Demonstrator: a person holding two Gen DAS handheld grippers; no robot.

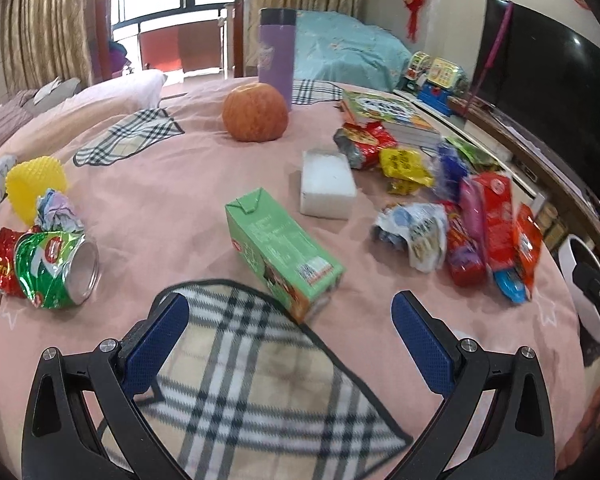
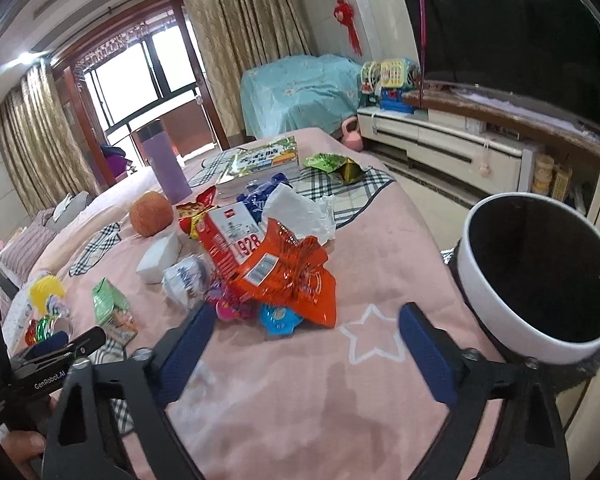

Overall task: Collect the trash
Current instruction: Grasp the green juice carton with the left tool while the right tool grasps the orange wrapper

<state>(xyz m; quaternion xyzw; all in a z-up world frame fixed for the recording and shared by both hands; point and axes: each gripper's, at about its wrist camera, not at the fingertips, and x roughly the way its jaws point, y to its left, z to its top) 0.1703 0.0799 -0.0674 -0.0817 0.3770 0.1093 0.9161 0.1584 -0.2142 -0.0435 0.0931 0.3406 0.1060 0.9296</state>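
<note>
Trash lies on a pink bedspread (image 1: 172, 184). In the left wrist view, my left gripper (image 1: 290, 312) is open and empty just short of a green drink carton (image 1: 280, 252). A crushed green can (image 1: 54, 270) lies at the left, and a pile of snack wrappers (image 1: 488, 224) at the right. In the right wrist view, my right gripper (image 2: 302, 326) is open and empty just short of an orange wrapper (image 2: 296, 276) on top of the pile. A white trash bin (image 2: 540, 276) with a dark inside stands at the right, beside the bed.
An orange fruit (image 1: 256, 112), a purple bottle (image 1: 276, 52), a white foam block (image 1: 326, 184) and books (image 1: 396, 116) sit further back. A yellow foam net (image 1: 34, 184) and crumpled paper (image 1: 58, 210) lie left. A TV (image 2: 512, 40) on a cabinet stands to the right.
</note>
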